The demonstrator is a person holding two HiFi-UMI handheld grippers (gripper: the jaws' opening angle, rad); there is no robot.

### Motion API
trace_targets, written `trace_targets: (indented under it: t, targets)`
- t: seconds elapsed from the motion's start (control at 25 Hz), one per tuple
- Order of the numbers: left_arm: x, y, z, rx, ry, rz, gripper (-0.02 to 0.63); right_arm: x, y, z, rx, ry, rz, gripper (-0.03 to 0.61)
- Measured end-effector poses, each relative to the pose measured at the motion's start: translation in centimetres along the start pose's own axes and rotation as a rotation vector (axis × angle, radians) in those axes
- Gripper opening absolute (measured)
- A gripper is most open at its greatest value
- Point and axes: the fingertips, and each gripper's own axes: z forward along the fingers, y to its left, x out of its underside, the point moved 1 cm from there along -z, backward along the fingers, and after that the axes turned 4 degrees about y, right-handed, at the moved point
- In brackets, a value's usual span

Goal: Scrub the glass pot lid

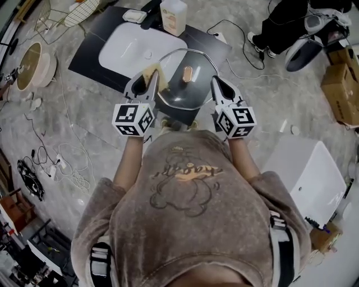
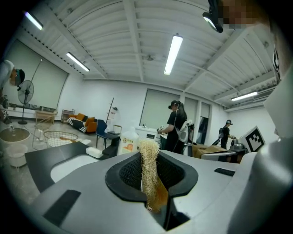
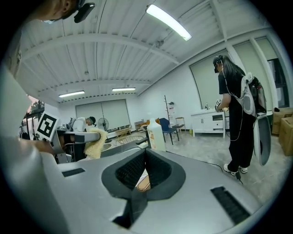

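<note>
The glass pot lid (image 1: 182, 94), with a wooden knob (image 1: 188, 73), is held up over the black counter between my two grippers. My right gripper (image 1: 216, 83) is shut on the lid's right rim. In the right gripper view the knob (image 3: 143, 183) shows between the closed jaws (image 3: 143, 160). My left gripper (image 1: 152, 75) is shut on a yellowish loofah scrubber (image 1: 159, 77), which lies against the lid's left edge. In the left gripper view the loofah (image 2: 149, 169) stands up between the jaws (image 2: 149, 157). The same scrubber (image 3: 97, 144) shows at the left in the right gripper view.
A white sink basin (image 1: 140, 47) is set in the black counter (image 1: 95, 50) beyond the lid. A soap bottle (image 1: 173, 15) and a white dish (image 1: 134, 15) stand behind it. Cables (image 1: 67, 168) lie on the floor at left, a white box (image 1: 305, 168) at right. A person (image 3: 238, 119) stands nearby.
</note>
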Motion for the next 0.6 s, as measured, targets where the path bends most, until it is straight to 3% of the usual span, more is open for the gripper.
trace_targets:
  t: [0.36, 0.6]
  targets:
    - [0.5, 1.7, 1.0, 0.103, 0.030, 0.007, 0.071, 0.6, 1.4, 1.1, 0.108, -0.001, 0.011, 0.003]
    - [0.8, 2.8, 1.5, 0.132, 0.039, 0.005, 0.071, 1.3, 2.2, 3.1, 0.092, 0.042, 0.022, 0.147]
